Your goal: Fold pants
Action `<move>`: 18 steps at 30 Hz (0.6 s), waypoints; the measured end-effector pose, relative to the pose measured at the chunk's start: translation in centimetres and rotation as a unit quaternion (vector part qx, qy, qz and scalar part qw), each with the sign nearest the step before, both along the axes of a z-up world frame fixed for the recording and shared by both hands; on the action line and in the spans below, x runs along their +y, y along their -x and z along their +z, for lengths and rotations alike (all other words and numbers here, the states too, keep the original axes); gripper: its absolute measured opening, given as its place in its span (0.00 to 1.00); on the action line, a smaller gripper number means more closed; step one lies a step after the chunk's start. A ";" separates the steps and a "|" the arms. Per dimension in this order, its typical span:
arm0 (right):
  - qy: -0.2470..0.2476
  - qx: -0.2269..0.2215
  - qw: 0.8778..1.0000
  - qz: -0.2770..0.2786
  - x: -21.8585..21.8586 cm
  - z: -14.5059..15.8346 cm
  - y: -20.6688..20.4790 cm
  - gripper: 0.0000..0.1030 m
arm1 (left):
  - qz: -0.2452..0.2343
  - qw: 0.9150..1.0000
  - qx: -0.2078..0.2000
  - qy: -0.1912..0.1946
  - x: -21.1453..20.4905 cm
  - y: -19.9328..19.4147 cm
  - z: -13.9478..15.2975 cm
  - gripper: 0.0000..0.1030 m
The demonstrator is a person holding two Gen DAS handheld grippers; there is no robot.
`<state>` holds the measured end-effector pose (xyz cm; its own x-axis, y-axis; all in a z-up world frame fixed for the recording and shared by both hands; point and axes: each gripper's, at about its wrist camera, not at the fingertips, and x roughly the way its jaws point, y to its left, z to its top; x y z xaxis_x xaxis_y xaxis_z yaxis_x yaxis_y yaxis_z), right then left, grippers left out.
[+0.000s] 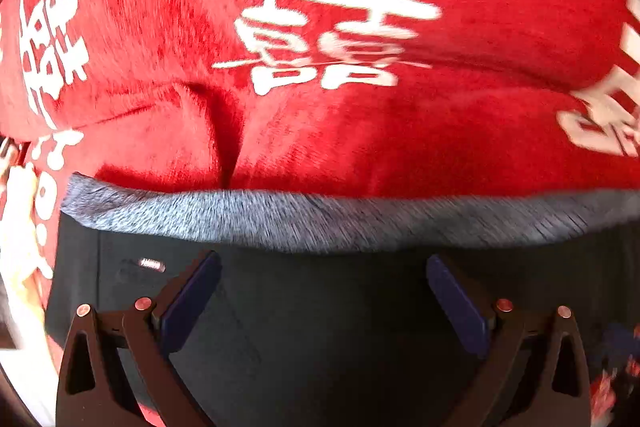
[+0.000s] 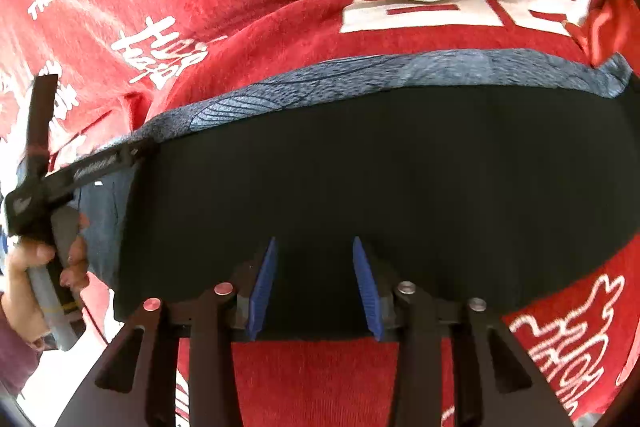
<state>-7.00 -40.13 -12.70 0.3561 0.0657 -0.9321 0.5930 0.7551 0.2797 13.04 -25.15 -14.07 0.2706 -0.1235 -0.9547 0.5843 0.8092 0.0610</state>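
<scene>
Red cloth (image 1: 400, 131) with white printed characters is seen across the upper half of both wrist views and again along the bottom of the right wrist view; what it is spread over cannot be told. Black pants (image 2: 340, 167) are laid on it, filling the middle band of the right wrist view and the lower half of the left wrist view. A grey mottled waistband (image 1: 320, 215) is seen running along their upper edge, touching the red cloth. Left tool (image 1: 322, 291) is held over the black fabric with its blue pads wide apart and nothing gripped. Right tool (image 2: 314, 287) is parted to a moderate gap over the pants, nothing pressed between its pads. At the left edge of the right wrist view, a hand (image 2: 28, 267) is seen on the left tool's handle.
</scene>
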 end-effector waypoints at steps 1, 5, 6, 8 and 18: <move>0.000 -0.002 1.000 -0.005 -0.1 0.3 0.4 0.45 | -0.005 1.000 0.009 0.004 0.3 0.9 0.5 1.00; 0.007 -0.006 1.000 -0.013 -0.5 1.0 1.9 0.56 | -0.033 0.999 0.038 0.006 0.9 5.4 1.0 1.00; 0.004 -0.004 1.000 -0.013 -0.6 0.8 2.0 0.58 | -0.043 0.998 0.040 -0.005 0.8 6.4 0.4 1.00; 0.000 -0.002 1.000 -0.009 -0.5 0.3 2.1 0.61 | -0.043 0.997 0.054 -0.038 0.7 8.1 -1.5 1.00; -0.025 -0.029 0.999 -0.003 -0.5 -0.1 1.9 0.80 | -0.015 0.999 0.045 -0.023 1.8 8.8 -1.8 1.00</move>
